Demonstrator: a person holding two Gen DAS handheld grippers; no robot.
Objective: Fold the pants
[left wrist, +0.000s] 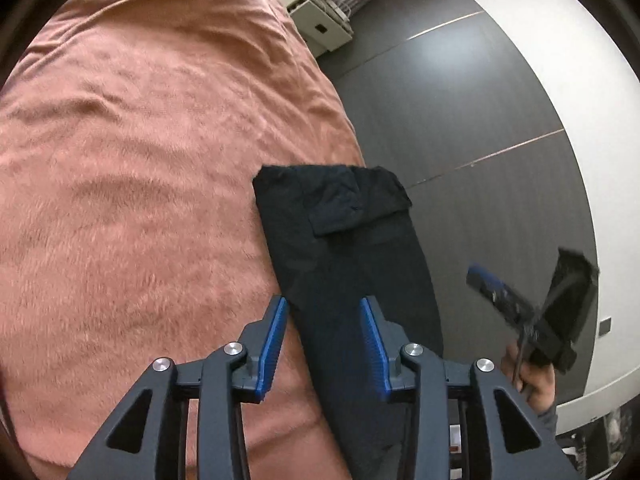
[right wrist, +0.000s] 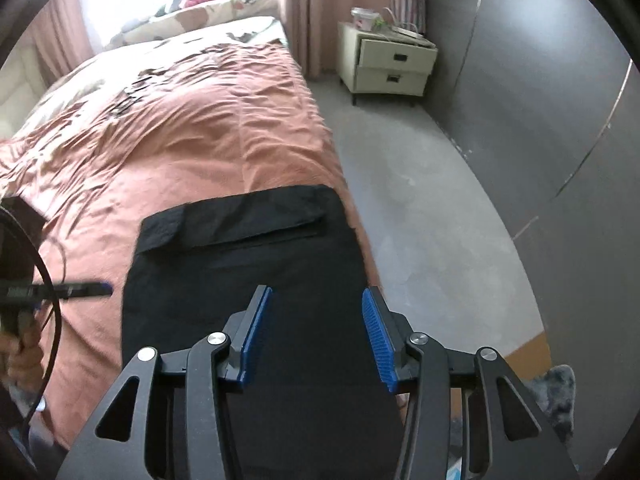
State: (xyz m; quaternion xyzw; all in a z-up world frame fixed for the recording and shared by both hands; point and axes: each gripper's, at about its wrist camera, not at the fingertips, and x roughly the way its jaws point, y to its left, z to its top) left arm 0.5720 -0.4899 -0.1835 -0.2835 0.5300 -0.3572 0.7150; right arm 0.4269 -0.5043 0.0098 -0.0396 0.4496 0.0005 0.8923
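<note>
A bed (right wrist: 208, 128) with a rumpled salmon-pink blanket fills most of both views, its long edge running beside a grey floor (right wrist: 432, 216). Dark wardrobe doors (right wrist: 560, 112) line the far side of the floor, and a pale two-drawer nightstand (right wrist: 390, 66) stands near the head of the bed, next to a pink curtain (right wrist: 308, 12). The black pants (right wrist: 248, 280) lie folded into a long, narrow stack on the blanket along the bed's edge, with one flap doubled back over the far end. The left gripper (left wrist: 324, 304) hangs over the near part of the pants, its blue-padded jaws partly apart with nothing pinched between them. The right gripper (right wrist: 316, 294) is likewise over the pants, jaws partly apart and gripping nothing. A hand (left wrist: 536, 380) holds the right gripper's handle.
</note>
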